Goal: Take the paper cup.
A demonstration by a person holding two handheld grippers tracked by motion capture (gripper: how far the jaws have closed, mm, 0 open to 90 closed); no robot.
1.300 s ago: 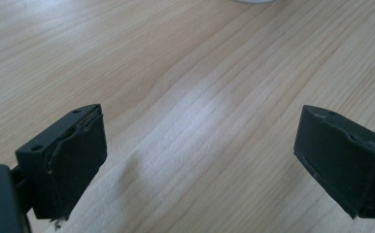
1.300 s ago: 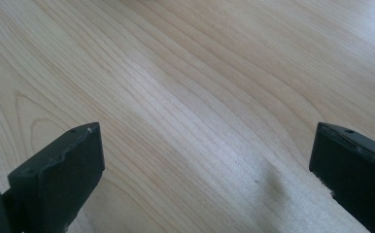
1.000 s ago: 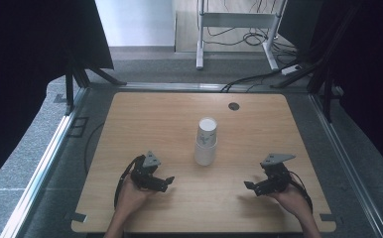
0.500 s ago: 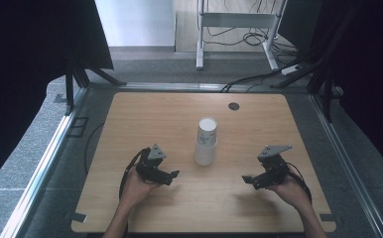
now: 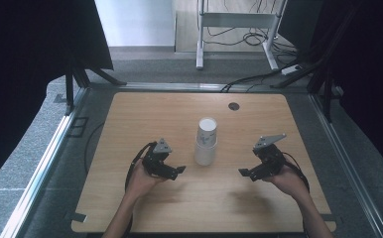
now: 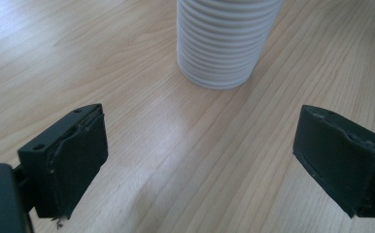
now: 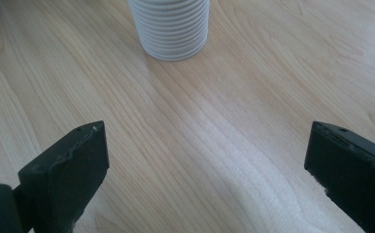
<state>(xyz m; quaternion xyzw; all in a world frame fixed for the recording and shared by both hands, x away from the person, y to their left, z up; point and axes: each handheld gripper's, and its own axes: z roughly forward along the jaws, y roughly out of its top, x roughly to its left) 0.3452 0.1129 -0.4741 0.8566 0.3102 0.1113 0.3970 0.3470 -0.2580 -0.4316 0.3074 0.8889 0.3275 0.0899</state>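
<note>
Two grippers flank a white cup stack on a bare wooden table, nothing standing in between.

Around the table [image 5: 130,119] there's grey floor, a metal rail on each side, a white frame with loose cables at the back, and a small dark disc [image 5: 234,106] set into the far edge of the top, well clear of the action. The cup stack [image 5: 206,141] stands upright near the middle of the table, white and ribbed with fine rings down its side, the mouth open at the top. The left gripper [image 5: 178,170] sits near its left, jaws wide apart with bare wood between them; the right gripper [image 5: 244,172] sits farther off to the right, jaws apart and holding nothing, having just closed a touch.
</note>
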